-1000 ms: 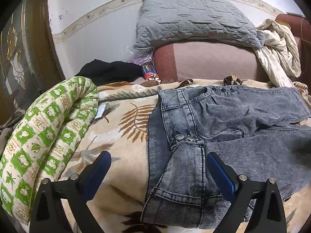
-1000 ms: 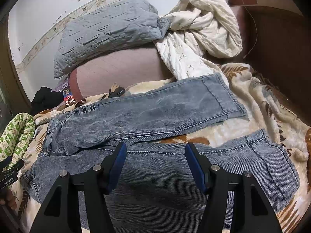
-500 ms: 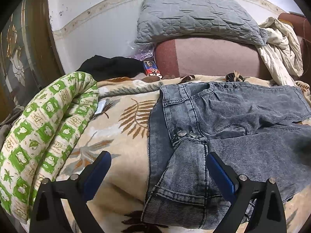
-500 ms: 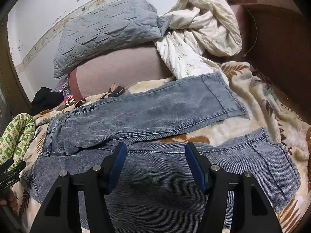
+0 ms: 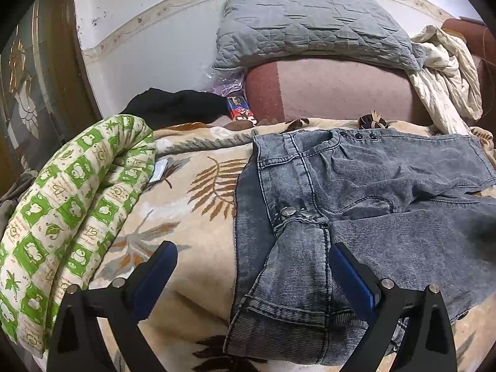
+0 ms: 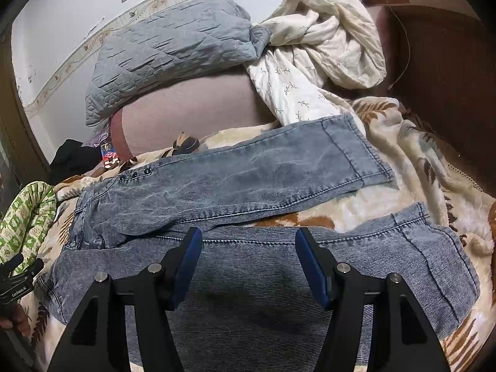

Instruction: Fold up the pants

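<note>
Right gripper (image 6: 248,259): jaws parted, nothing clasped, held above grey denim pants (image 6: 248,186). Nearer leg is spread beneath the jaws; farther leg lies beyond them. Grey quilted pillow (image 6: 173,46) is propped far beyond. Leaf-patterned blanket (image 6: 434,170) is laid underneath.

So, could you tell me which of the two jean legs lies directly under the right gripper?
The near leg: the open right gripper hangs over it, whereas the far leg stretches toward the cream sheet.

Grey quilted pillow (image 5: 313,28) atop pink bolster (image 5: 341,90) — green-patterned quilt (image 5: 71,204) rolled left.
</note>
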The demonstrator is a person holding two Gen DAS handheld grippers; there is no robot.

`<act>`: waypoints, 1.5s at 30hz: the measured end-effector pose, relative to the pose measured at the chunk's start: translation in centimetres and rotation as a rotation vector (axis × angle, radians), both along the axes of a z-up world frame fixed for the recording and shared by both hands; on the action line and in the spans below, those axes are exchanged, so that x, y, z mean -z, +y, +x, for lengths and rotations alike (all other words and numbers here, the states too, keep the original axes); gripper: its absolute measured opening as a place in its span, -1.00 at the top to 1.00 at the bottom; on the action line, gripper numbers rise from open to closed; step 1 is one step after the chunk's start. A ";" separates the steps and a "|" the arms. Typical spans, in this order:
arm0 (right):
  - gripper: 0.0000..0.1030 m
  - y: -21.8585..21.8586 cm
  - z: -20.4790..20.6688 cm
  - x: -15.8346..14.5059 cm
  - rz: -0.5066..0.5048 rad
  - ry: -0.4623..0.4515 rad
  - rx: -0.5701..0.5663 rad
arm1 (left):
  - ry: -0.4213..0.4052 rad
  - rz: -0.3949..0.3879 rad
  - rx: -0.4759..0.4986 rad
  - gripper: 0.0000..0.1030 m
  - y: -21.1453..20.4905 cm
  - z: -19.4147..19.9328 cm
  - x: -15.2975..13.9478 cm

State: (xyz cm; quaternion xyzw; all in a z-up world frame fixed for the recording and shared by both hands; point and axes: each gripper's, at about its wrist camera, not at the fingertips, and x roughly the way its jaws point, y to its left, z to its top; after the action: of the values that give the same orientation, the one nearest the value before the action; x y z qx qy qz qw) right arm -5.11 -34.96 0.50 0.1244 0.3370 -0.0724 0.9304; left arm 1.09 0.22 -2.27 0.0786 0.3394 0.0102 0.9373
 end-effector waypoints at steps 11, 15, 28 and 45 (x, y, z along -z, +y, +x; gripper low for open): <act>-0.24 0.1 0.0 0.0 -0.001 0.000 0.003 | 0.005 -0.002 0.000 -0.93 0.0 0.1 0.1; -0.24 0.0 0.0 -0.1 0.001 0.002 0.003 | 0.005 -0.001 0.001 -0.93 0.1 0.1 0.1; -0.24 0.1 -0.1 -0.1 0.000 -0.002 0.004 | 0.005 -0.004 -0.004 -0.93 0.2 0.1 0.2; -0.24 -2.5 -0.9 -1.4 0.083 -0.056 0.048 | -0.022 -0.083 -0.017 -0.93 3.4 3.2 -2.0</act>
State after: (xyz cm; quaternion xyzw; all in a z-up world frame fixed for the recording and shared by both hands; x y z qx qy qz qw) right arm -6.02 -37.50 1.91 0.1727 0.3104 -0.0773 0.9316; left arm 4.25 3.63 -0.29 0.0368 0.3296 0.0051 0.9434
